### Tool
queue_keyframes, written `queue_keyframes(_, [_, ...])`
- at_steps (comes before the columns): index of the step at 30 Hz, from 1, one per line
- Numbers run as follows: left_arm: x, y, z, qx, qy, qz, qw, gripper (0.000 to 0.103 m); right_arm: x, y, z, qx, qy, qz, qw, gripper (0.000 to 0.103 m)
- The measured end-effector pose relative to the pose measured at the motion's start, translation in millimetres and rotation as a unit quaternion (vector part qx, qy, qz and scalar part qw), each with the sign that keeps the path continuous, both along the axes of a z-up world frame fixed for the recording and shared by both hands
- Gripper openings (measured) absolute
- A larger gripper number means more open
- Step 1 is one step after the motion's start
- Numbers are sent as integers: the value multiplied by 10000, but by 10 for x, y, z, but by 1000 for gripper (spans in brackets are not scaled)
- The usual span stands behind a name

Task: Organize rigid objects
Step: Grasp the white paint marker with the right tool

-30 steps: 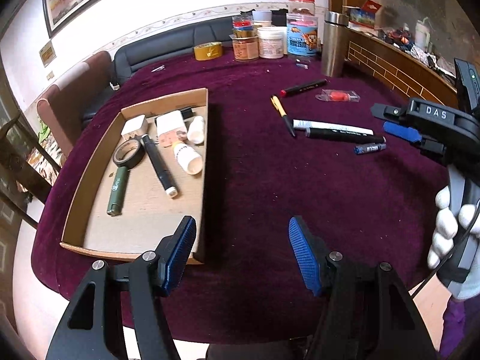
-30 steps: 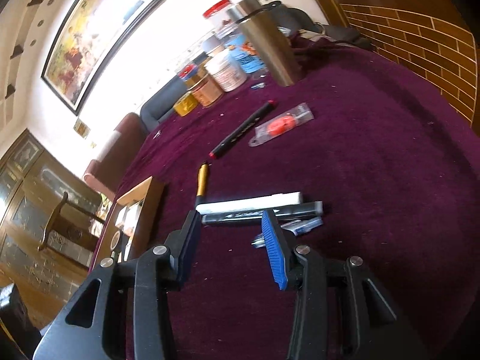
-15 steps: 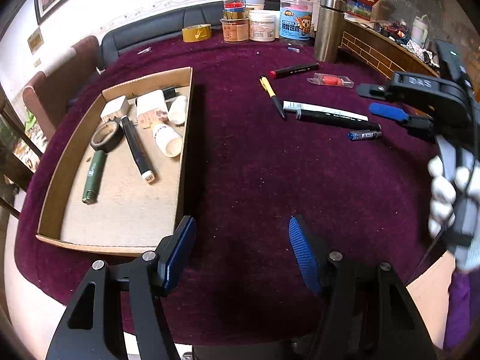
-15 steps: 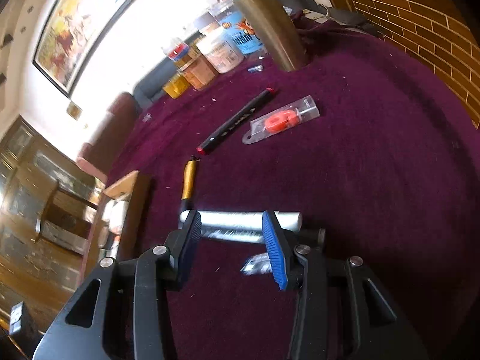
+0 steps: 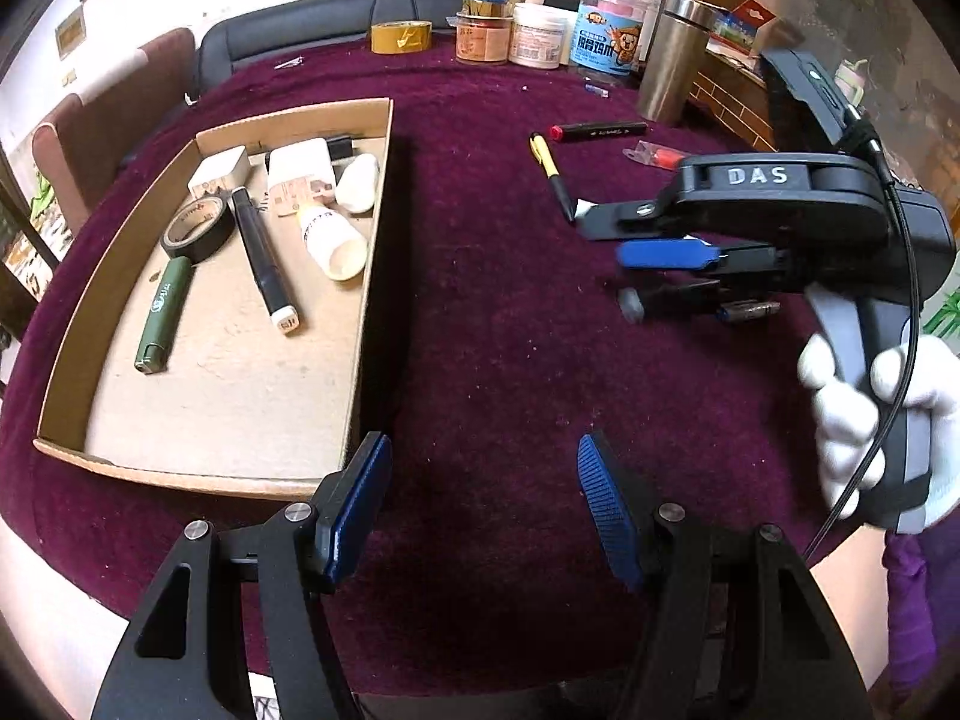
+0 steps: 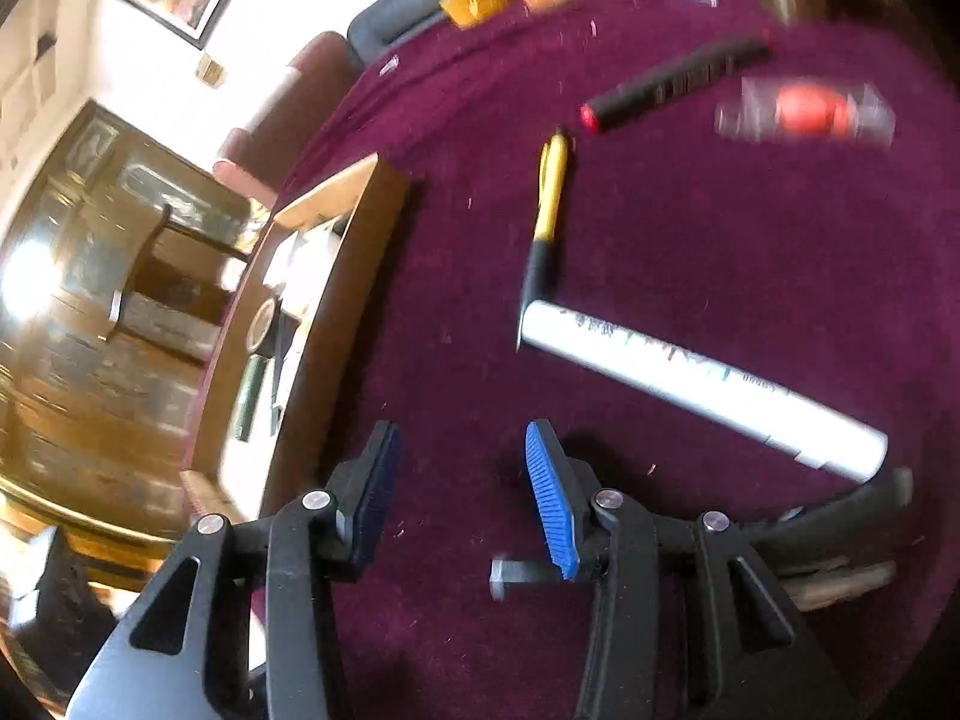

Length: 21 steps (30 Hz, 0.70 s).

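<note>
Facing the cardboard tray (image 5: pixel 366 276), its contents are shown only by the left gripper (image 5: pixel 480 498), spread empty; the right gripper (image 6: pixel 459 483), also parted, is seen above the white marker (image 6: pixel 702 390).

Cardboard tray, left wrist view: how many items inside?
8 in the cardboard tray: white adapter, white box, white bottle, white lump, tape roll, black marker, green lighter, dark item at the back. Others may be hidden.

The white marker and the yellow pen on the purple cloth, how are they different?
The white marker is thicker and longer than the yellow pen. The marker is white along its whole length; the pen is yellow with a black front section. The marker lies closer to the right gripper than the pen, whose tip meets the marker's end. Both lie flat on the purple tablecloth, outside the cardboard tray.
</note>
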<state>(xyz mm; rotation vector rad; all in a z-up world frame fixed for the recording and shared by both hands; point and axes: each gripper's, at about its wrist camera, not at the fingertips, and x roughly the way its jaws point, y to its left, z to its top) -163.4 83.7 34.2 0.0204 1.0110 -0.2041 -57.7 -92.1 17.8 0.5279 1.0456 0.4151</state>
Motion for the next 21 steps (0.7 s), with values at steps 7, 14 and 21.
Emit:
queue_keyframes(7, [-20,21,-13,-146,1,-70,9999,59,-163,-209,284,-1617,-520,-201,9853,42])
queue_keyframes(14, [9,-42,-45,-404,74,-194,9990,59,-77,36,106,-3156,-702,455,9452,43])
queue_keyframes(21, [-49,-32,10,-339,8,-248,9991,59,127,-282,-18,-2797,-386,9,9593,18])
